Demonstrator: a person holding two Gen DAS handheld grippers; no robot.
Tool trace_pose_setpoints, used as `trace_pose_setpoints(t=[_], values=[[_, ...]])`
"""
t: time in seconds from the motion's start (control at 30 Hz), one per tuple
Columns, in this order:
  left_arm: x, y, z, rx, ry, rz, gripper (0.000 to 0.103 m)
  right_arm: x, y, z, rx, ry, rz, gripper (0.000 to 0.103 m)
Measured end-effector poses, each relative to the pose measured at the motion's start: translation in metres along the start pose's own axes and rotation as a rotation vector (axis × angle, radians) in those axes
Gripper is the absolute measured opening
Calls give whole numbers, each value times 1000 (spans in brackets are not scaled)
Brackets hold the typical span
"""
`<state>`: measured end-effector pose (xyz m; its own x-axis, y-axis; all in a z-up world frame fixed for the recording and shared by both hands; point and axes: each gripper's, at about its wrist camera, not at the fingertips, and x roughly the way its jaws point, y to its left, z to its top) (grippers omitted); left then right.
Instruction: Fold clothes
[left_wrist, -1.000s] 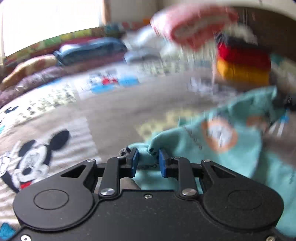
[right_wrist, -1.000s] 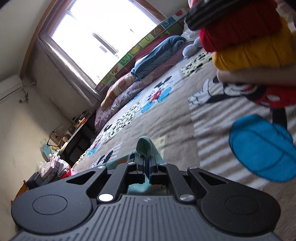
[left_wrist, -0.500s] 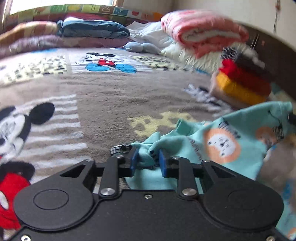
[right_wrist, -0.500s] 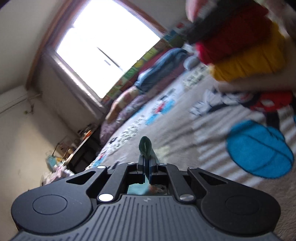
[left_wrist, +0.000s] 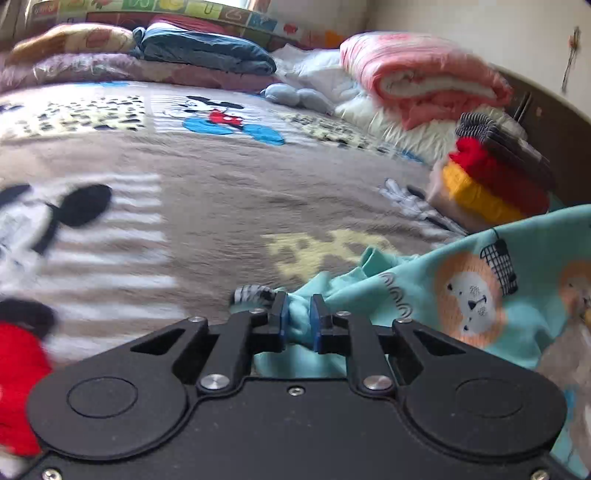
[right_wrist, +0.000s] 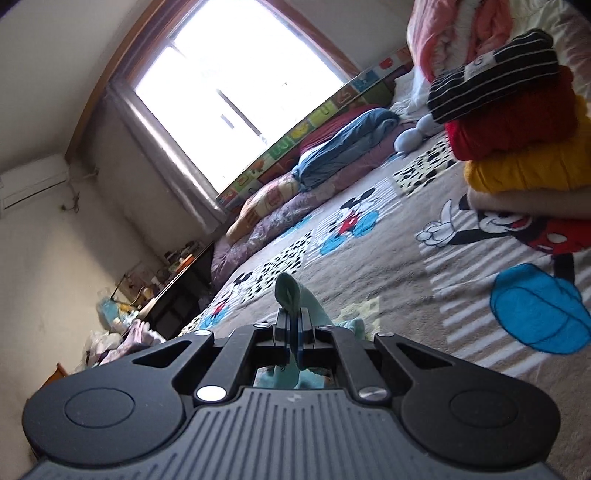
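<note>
Above the bed (left_wrist: 229, 206), I hold the teal garment (left_wrist: 461, 295) unfolded: left gripper (left_wrist: 296, 320), jaws just closing, pinches one bunched edge; right gripper (right_wrist: 294, 328) clamps another. Folded stack (right_wrist: 517, 147) suggests progress; this piece remains.

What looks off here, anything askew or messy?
Mostly fine. The teal garment is bunched, not flat: a wad sits between the pads of the left gripper, whose jaws have just been closing, and a fold pokes past the shut right gripper. The folded stack leans slightly.
</note>
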<state>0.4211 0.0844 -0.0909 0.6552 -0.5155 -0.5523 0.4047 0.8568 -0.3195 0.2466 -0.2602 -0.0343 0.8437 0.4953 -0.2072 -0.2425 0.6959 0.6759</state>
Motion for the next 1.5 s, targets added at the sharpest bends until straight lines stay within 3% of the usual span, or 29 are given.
trace_pose_setpoints(t=[0.13,0.3,0.37,0.43,0.5,0.63,0.97,1.07,1.13,1.17,1.2,1.23,1.3,1.43,1.5], values=[[-3,29,1,-209,11,-95,13,-6,26,2,-105,-2,16,6],[-4,46,1,-361,24,-191,15,-12,80,-10,-393,60,41,6],[-5,53,0,-414,17,-233,19,-13,101,-23,-520,97,52,6],[-5,59,-1,-470,12,-281,37,-13,121,-41,-638,143,65,6],[-6,61,-2,-509,1,-324,47,-14,139,-63,-755,194,89,6],[-5,55,1,-503,-3,-321,53,-17,164,-103,-901,280,133,6],[-5,66,0,-561,-2,-369,53,-31,170,-142,-867,373,220,3],[-13,63,4,-544,-11,-361,59,-30,166,-148,-875,354,145,3],[-20,60,8,-525,-23,-355,70,-29,168,-152,-906,346,104,4],[-24,58,10,-514,-28,-347,72,-28,173,-159,-954,340,78,6],[-26,57,11,-510,-30,-337,74,-26,179,-167,-1020,332,53,18],[-27,57,11,-508,-28,-334,74,-23,186,-178,-1090,341,40,38],[-27,58,9,-516,-22,-332,74,-15,198,-199,-1227,368,17,58],[-26,59,8,-523,-17,-331,75,11,201,-241,-1470,467,-55,59],[-26,60,7,-523,-14,-335,75,20,200,-246,-1481,495,-75,59]])
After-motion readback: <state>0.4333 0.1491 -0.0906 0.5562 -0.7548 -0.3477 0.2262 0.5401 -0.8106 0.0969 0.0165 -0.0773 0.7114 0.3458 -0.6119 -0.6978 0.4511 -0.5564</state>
